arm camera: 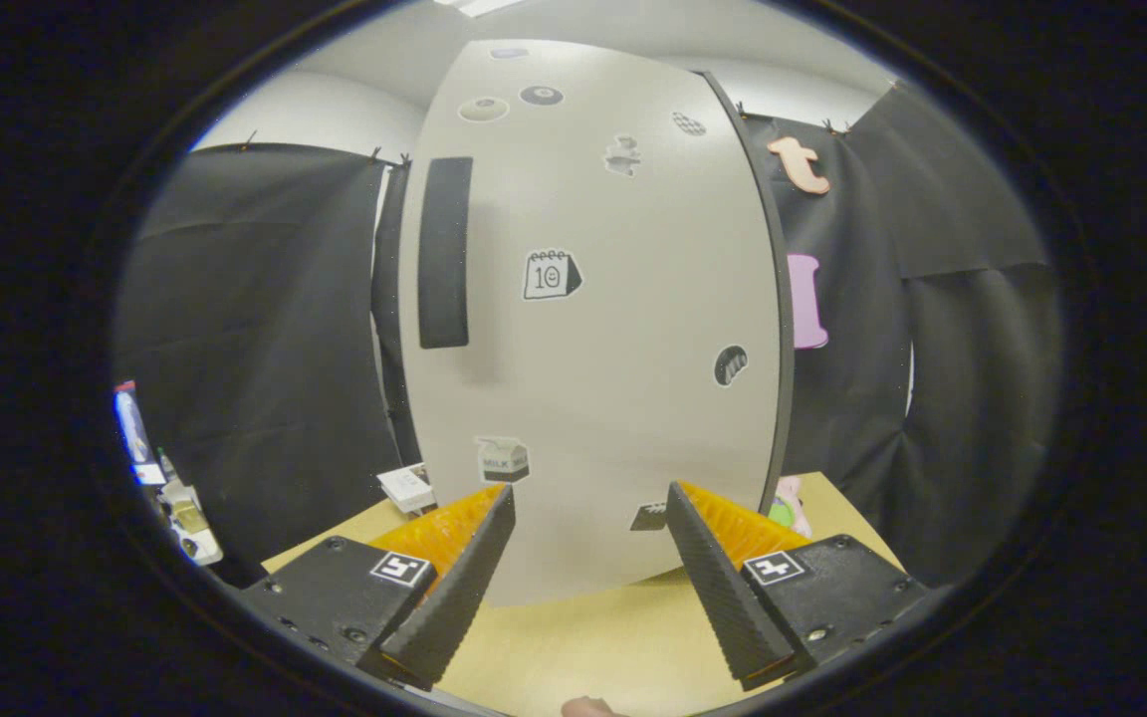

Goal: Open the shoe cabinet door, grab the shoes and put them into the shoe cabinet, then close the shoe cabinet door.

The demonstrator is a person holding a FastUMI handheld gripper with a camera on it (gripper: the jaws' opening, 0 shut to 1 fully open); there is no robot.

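Gripper fingers spread apart, empty. Shoe cabinet door stands upright just ahead of the fingertips; its black handle lies beyond the left finger.

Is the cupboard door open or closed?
Cannot tell: the shoe cabinet door faces the open hand-held gripper, hiding what's behind.

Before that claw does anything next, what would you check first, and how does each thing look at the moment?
1. Claw open: ok, fingers spread with nothing between them.
2. Cabinet door closed: ok, it faces the claw and fills the space just ahead.
3. Door handle within sight: ok, a dark upright bar beyond the fingers, off toward the left finger.
4. Claw lined up with the handle: not ok, it points at the door's middle.
5. Shoes located: cannot tell.
6. Table below the fingers bare: ok.
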